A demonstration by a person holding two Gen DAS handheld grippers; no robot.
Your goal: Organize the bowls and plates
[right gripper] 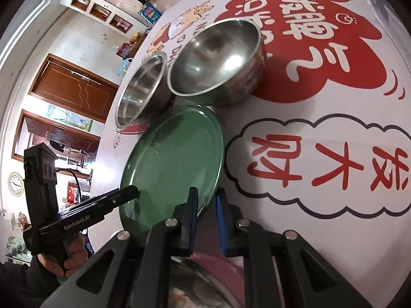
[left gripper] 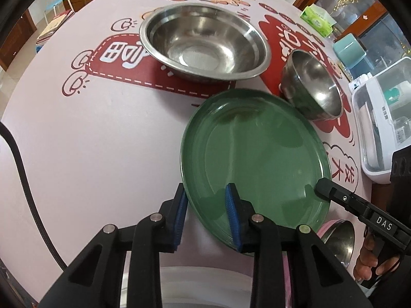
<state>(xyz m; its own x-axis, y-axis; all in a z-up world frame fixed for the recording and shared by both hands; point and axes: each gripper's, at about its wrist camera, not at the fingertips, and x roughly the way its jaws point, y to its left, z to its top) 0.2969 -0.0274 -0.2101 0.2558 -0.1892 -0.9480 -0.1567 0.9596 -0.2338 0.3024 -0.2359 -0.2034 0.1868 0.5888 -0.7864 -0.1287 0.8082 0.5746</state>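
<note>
A round green plate (left gripper: 257,148) (right gripper: 174,159) sits in the middle of the table, between both grippers. My left gripper (left gripper: 205,187) is shut on its near left rim, one blue pad outside and one on the inner face. In the left wrist view my right gripper (left gripper: 319,187) bites the plate's right rim. The right wrist view shows the right gripper (right gripper: 206,191) shut on that rim, and the left gripper (right gripper: 133,191) comes in from the left. A large steel bowl (left gripper: 205,43) (right gripper: 140,89) and a small steel bowl (left gripper: 313,84) (right gripper: 215,59) stand behind the plate.
A pink-rimmed steel bowl (left gripper: 339,238) (right gripper: 205,282) lies under the plate's near edge. At the right stand a white plastic box (left gripper: 380,128), a teal cup (left gripper: 349,48) and a green tissue pack (left gripper: 318,19). The tablecloth (left gripper: 102,141) is pale with red print.
</note>
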